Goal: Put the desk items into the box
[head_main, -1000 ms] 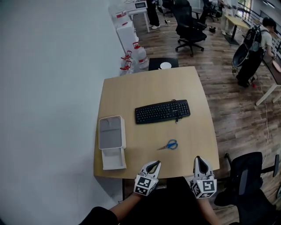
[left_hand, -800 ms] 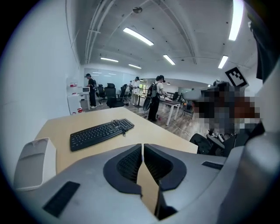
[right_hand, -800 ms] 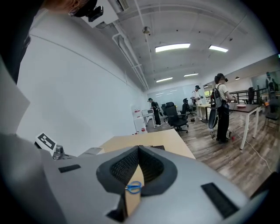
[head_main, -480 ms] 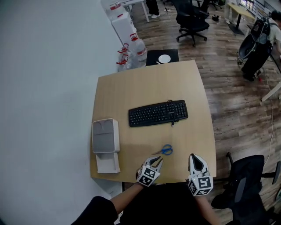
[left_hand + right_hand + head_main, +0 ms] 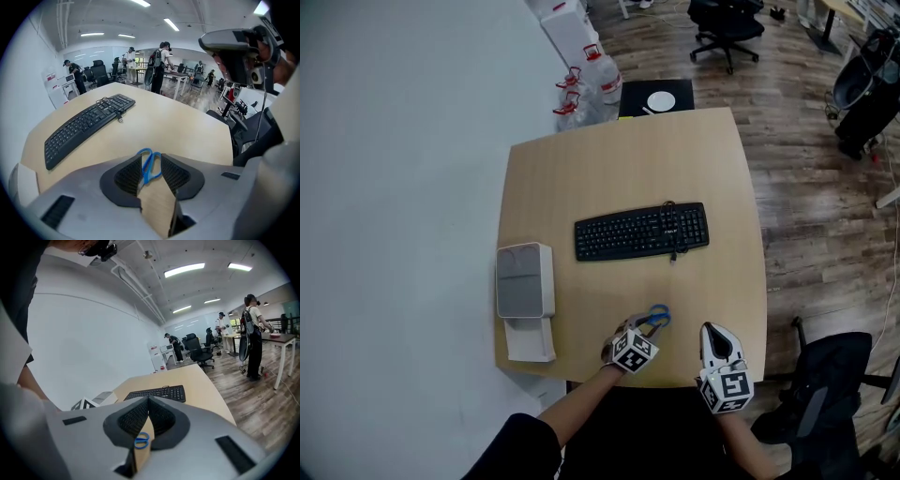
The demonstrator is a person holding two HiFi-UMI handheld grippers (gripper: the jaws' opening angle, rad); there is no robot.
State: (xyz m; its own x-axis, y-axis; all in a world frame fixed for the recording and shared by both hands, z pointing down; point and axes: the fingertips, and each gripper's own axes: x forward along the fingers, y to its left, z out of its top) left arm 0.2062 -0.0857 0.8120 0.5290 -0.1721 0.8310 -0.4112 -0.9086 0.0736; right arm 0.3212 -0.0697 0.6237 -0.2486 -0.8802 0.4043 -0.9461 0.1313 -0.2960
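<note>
Blue-handled scissors (image 5: 658,318) lie near the front edge of the wooden desk (image 5: 619,178). My left gripper (image 5: 640,324) has reached them; its jaws are opening and stand one on each side of the scissors (image 5: 150,165), with no pad pressing. To the right, my right gripper (image 5: 711,331) hovers over the desk's front edge, shut and empty; in its own view the scissors (image 5: 142,441) show below the closed tips (image 5: 148,400). A black keyboard (image 5: 642,232) lies mid-desk. The open white box (image 5: 525,279) sits at the left edge, its lid (image 5: 530,339) in front of it.
Water bottles (image 5: 591,86) and a black stool carrying a white plate (image 5: 657,100) stand beyond the desk's far edge. A black office chair (image 5: 830,394) stands at the right front. People stand among desks in the background (image 5: 161,65).
My left gripper moved forward and right onto the scissors and its jaws went from shut to apart. The right gripper barely moved. The head camera shifted slightly.
</note>
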